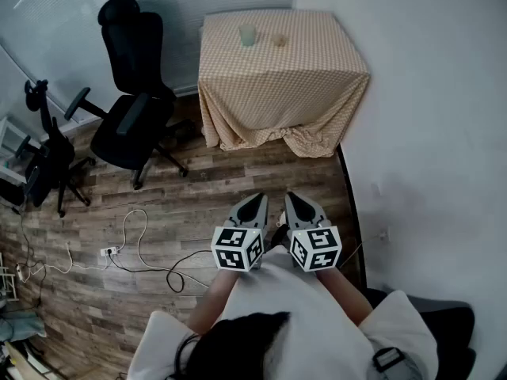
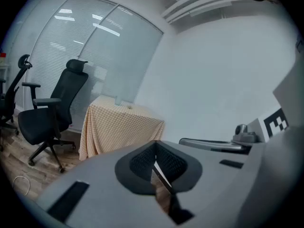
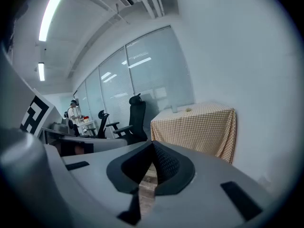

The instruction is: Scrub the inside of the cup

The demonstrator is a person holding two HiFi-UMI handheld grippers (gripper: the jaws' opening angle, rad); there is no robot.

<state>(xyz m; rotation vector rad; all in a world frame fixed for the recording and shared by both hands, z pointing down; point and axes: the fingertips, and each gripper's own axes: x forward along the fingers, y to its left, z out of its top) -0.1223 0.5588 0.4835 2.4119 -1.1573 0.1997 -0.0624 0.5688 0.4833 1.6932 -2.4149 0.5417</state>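
A pale translucent cup (image 1: 248,35) stands on the far table (image 1: 317,54) with the yellow checked cloth, and a small tan scrubber (image 1: 279,40) lies just right of it. Both are tiny in the gripper views: cup (image 2: 117,100), cup (image 3: 174,109). My left gripper (image 1: 255,204) and right gripper (image 1: 295,203) are held side by side close to my body, well short of the table, over the wooden floor. Both are shut with nothing between the jaws, left gripper (image 2: 154,161) and right gripper (image 3: 151,163) alike.
Two black office chairs (image 1: 131,93) (image 1: 47,153) stand left of the table. A power strip and cables (image 1: 111,252) lie on the floor at the left. A white wall (image 1: 428,133) runs along the right. Frosted glass panels (image 2: 80,65) sit behind.
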